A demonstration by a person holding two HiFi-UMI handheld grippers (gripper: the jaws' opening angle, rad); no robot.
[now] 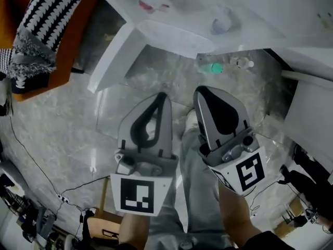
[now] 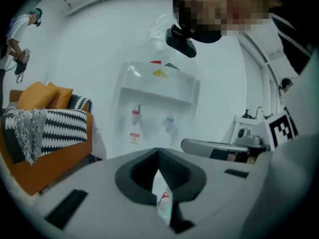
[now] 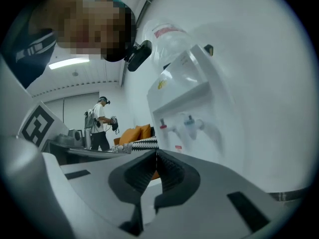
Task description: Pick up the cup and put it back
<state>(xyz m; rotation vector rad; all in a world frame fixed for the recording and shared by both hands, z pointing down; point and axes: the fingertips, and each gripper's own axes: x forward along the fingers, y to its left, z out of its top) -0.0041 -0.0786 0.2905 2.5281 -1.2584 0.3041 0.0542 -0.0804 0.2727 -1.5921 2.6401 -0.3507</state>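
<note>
No cup shows clearly in any view. A small teal object (image 1: 212,67) lies on the marbled floor at the foot of the white water dispenser (image 1: 171,33), and a sliver of it shows low between the left jaws (image 2: 164,204). My left gripper (image 1: 160,97) hangs over the floor short of the dispenser, its tips meeting and nothing held. My right gripper (image 1: 201,91) hangs beside it, also shut and empty. In the left gripper view the jaws (image 2: 158,153) face the dispenser's red and blue taps (image 2: 152,117). In the right gripper view the jaws (image 3: 157,153) point along the dispenser's front (image 3: 182,86).
An orange sofa (image 1: 67,51) with a black-and-white striped cushion (image 1: 52,12) stands left of the dispenser. A white counter (image 1: 312,113) is at the right. Thin cables (image 1: 52,184) run over the floor at the lower left. A second person (image 3: 99,124) stands far back near the sofa.
</note>
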